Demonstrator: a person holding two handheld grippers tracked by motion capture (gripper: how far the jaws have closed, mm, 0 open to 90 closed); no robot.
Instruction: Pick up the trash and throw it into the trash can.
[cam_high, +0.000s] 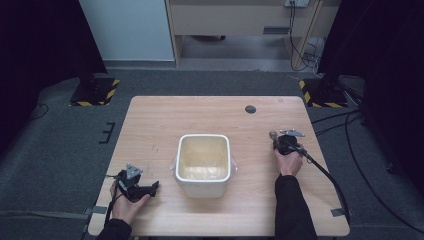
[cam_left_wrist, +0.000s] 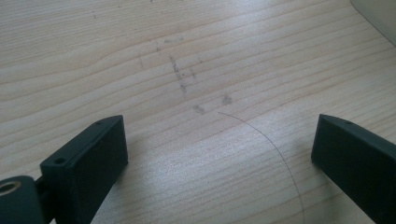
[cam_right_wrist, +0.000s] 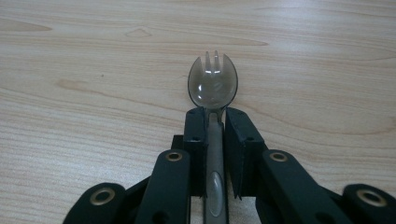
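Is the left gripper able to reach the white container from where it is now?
Probably yes. The left gripper is open, holds nothing, and bare table lies between it and the white container.

The light wooden table (cam_high: 165, 120) had a white square tub (cam_high: 203, 165) sitting mid-table, plus a small dark round cap (cam_high: 250, 109) near its far edge.

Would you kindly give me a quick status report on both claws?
Left claw open over bare wooden table. Right claw shut on translucent grey plastic spork. White square tub between them, untouched.
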